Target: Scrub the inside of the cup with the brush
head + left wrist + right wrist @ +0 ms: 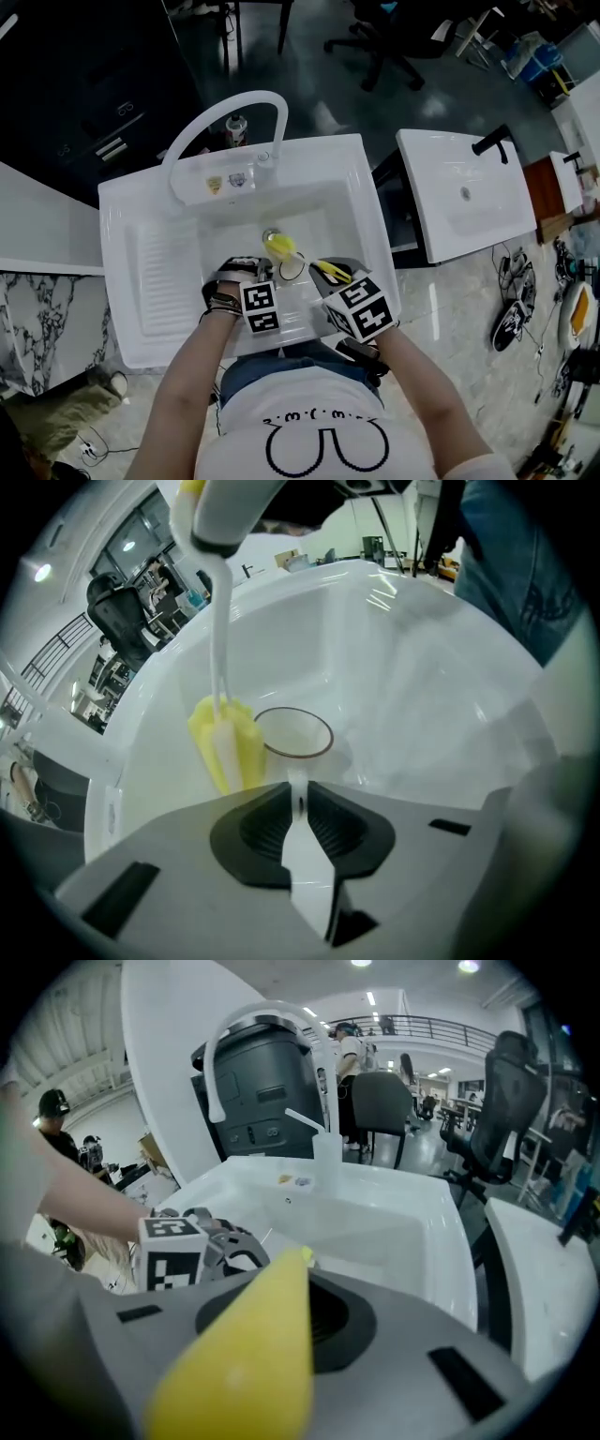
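Much of cup [295, 733] behind left gripper [298, 795]

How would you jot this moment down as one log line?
left gripper: shut on cup in sink | right gripper: shut on brush | brush head: beside cup, outside rim

Sink [131, 281] and arched faucet [220, 112]: plain white.
Cup [293, 733], at the tips of the left gripper [300, 799]: clear, with a thin dark-brown rim.
Brush [228, 742]: yellow sponge head, white stem, yellow handle in the right gripper [302, 1279].
Grippers: grey bodies, black ribbed pads [267, 827].
Marker cubes [260, 307]: black-and-white squares.
Floor [450, 319], right of the right gripper: glossy grey.
Counter [47, 319], left of the left gripper: white marble with dark veins.
Shirt [319, 412]: white with black line drawing.
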`<state>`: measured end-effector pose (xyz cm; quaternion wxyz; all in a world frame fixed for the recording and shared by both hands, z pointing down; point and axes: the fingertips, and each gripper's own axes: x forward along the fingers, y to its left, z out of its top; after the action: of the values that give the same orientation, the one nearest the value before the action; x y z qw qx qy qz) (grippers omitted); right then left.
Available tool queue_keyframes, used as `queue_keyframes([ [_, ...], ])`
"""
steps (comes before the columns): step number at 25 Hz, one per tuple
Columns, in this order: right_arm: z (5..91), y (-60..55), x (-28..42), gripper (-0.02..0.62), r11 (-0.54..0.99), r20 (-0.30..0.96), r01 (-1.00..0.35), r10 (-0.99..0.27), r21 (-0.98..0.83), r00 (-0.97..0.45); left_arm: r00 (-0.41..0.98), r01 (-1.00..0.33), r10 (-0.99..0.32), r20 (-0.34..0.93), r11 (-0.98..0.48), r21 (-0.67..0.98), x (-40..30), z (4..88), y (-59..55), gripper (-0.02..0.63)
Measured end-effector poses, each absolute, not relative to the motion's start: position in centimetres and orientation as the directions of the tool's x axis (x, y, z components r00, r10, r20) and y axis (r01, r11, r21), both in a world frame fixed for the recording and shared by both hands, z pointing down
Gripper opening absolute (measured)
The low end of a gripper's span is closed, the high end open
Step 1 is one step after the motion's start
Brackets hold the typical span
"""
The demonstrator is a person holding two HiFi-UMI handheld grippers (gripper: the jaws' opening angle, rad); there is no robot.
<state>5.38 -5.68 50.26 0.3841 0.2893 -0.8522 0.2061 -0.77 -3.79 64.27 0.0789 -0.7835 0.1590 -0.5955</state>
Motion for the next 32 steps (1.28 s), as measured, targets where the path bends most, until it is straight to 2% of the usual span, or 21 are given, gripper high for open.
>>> queue_keyframes([
  [5,49.1,-3.8,5.4,0.040,0.806,0.773,-0.588,-0.333,-0.064,-0.540,0.239,-0.139,-0.362,0.901,-0.931,-0.337,-0.4,64.1,-3.9,0.064],
  [19,55.0,-5.8,0.6,0.040,0.902,0.848,-0.431,-0.228,-0.001,-0.478,0.241,-0.121,-0.373,0.896,-0.927,-0.354,0.2,63.7,-3.9,0.064],
  [23,54.9,-6.9,1.7,0.040,0.840,0.842,-0.536,-0.230,-0.081,-0.488,0.239,-0.119,-0.380,0.894,-0.925,-0.361,0.3,63.8,-3.5,0.064],
  [27,55.4,-9.1,4.4,0.040,0.665,0.826,-0.706,-0.239,-0.245,-0.511,0.233,-0.096,-0.383,0.894,-0.924,-0.371,-0.1,64.0,-3.1,0.064],
  [32,56.2,-9.9,7.6,0.040,0.471,0.809,-0.800,-0.258,-0.372,-0.528,0.230,-0.118,-0.376,0.898,-0.926,-0.358,-0.5,64.5,-2.8,0.064],
])
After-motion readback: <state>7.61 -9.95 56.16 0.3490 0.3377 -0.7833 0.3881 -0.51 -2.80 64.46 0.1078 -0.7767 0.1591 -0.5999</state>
